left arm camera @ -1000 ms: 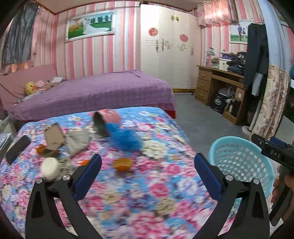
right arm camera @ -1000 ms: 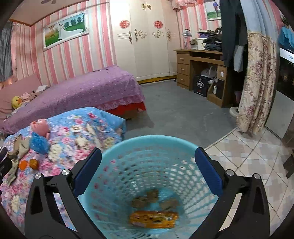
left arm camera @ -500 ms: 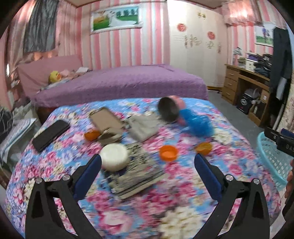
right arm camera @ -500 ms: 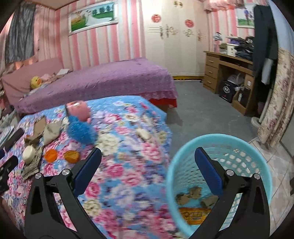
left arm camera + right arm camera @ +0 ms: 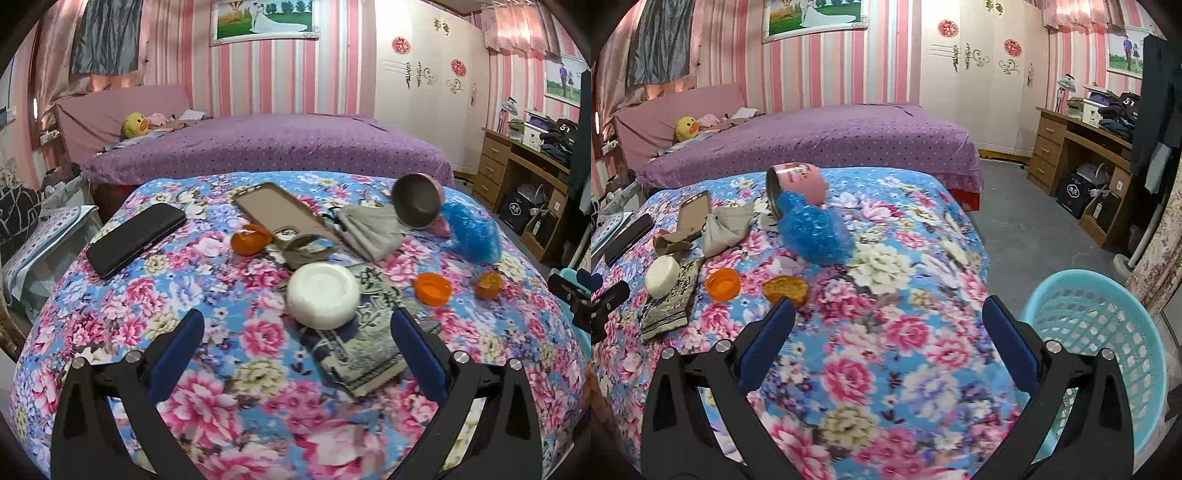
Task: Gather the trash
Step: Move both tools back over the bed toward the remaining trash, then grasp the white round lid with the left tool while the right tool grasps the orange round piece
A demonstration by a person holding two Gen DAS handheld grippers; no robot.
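Orange peels (image 5: 432, 288) beside white soap (image 5: 323, 295), both grippers' (image 5: 295, 343) (image 5: 886, 343) fingers wide, empty, above floral cloth (image 5: 886, 295).

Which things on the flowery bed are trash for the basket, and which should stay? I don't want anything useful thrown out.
Likely trash:
orange peel cups
crumpled brown paper
blue plastic wad
They would go in the basket.

Likely staying:
black phone
phone case
white round lid
patterned cloth
grey cloth
pink bowl
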